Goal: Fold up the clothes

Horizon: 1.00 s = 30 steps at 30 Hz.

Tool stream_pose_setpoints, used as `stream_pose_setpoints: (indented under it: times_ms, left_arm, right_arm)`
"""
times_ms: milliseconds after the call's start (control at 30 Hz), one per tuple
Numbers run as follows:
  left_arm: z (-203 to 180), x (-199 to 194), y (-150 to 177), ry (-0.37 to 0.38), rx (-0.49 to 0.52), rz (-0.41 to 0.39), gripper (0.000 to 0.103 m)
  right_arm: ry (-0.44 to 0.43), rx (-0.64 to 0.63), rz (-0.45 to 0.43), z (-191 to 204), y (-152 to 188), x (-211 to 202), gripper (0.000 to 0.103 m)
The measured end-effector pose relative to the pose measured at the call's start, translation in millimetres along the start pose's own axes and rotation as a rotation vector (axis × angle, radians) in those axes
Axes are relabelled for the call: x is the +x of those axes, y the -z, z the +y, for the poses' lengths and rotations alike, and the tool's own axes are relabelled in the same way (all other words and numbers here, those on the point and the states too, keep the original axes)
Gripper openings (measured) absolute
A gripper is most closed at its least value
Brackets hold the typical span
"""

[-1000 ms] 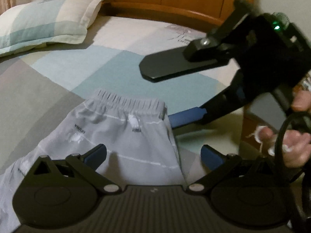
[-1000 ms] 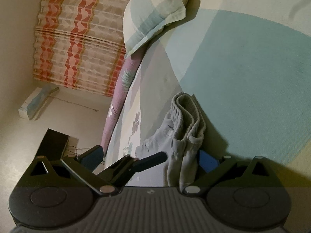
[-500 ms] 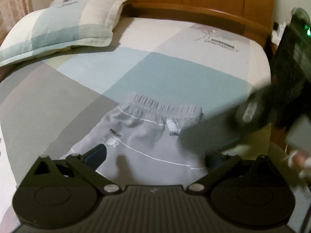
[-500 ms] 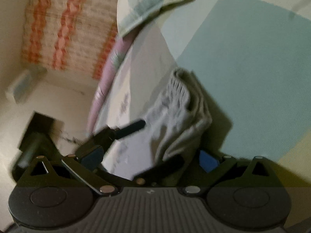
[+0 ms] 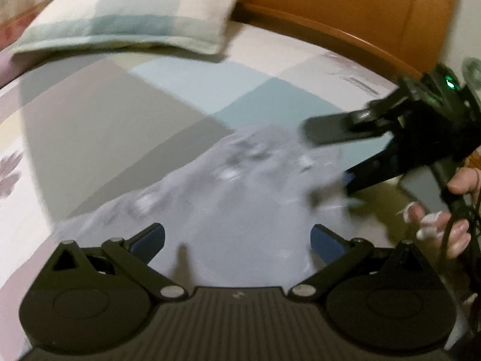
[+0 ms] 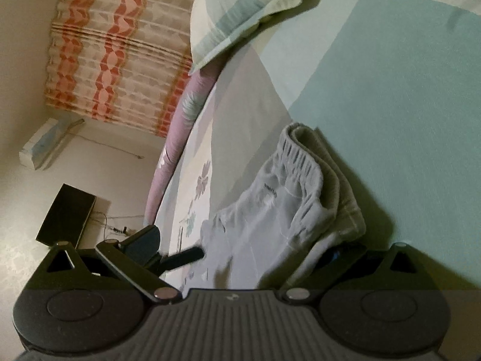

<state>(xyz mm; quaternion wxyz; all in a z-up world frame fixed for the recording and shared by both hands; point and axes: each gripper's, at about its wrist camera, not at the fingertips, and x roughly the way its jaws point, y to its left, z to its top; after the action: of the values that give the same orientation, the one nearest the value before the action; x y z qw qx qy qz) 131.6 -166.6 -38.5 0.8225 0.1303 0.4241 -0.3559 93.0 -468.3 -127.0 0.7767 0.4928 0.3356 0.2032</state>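
L gripper (image 5: 237, 237): jaws spread wide, nothing between, hovering over light grey elastic-waist shorts (image 5: 228, 198) lying on the bed w/ patchwork grey-teal-cream sheet (image 5: 120, 126), nr its right edge. R gripper (image 6: 240, 251): jaws spread at the shorts' waistband side, one blue pad by the cloth; contact unclear. Beyond: checked teal-cream pillow (image 5: 129, 15) by the orange wooden headboard (image 5: 345, 0).

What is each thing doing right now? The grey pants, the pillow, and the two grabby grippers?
Grey pants: lying on the bed, waistband end doubled over.
Pillow: resting flat near the headboard, untouched.
Left gripper: open, over the pants, holding nothing.
Right gripper: open around the waistband side of the pants, not yet shut.
Bedsheet: spread smooth.
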Motion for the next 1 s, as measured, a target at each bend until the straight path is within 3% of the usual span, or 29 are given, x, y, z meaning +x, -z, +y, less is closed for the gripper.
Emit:
stream_pose_setpoints:
  times_ms: [133,233,367,500,633,733,833,1000]
  left_arm:
    - [29,-11,32,-0.063,-0.107,0.032,0.102]
    - [39,-25,60,-0.059,-0.157,0.046,0.102]
    - [48,-36,89,-0.055,-0.170,0.025,0.102]
    - [52,-36,91,-0.044,-0.190,-0.008,0.102]
    - [50,-34,90,-0.053,-0.190,-0.014,0.102]
    - [53,-41,95,-0.033,-0.204,-0.031,0.102]
    - [59,-44,99,-0.007,-0.238,-0.057,0.102]
    - [60,-42,98,-0.001,-0.242,-0.070,0.102]
  right_arm:
    - [0.027,-0.049,-0.013,5,0,8,0.103]
    - [0.039,-0.082,-0.036,6,7,5,0.100]
    - [0.069,-0.060,-0.093,1,16,-4,0.084]
    - [0.095,-0.011,-0.142,-4,17,-7,0.072]
    - [0.144,-0.006,-0.209,-2,19,0,0.071]
    - [0.202,-0.021,-0.241,-3,27,-1,0.054]
    - [0.182,0.010,-0.260,-5,29,-5,0.053]
    - [0.240,-0.018,-0.246,-2,29,-2,0.054]
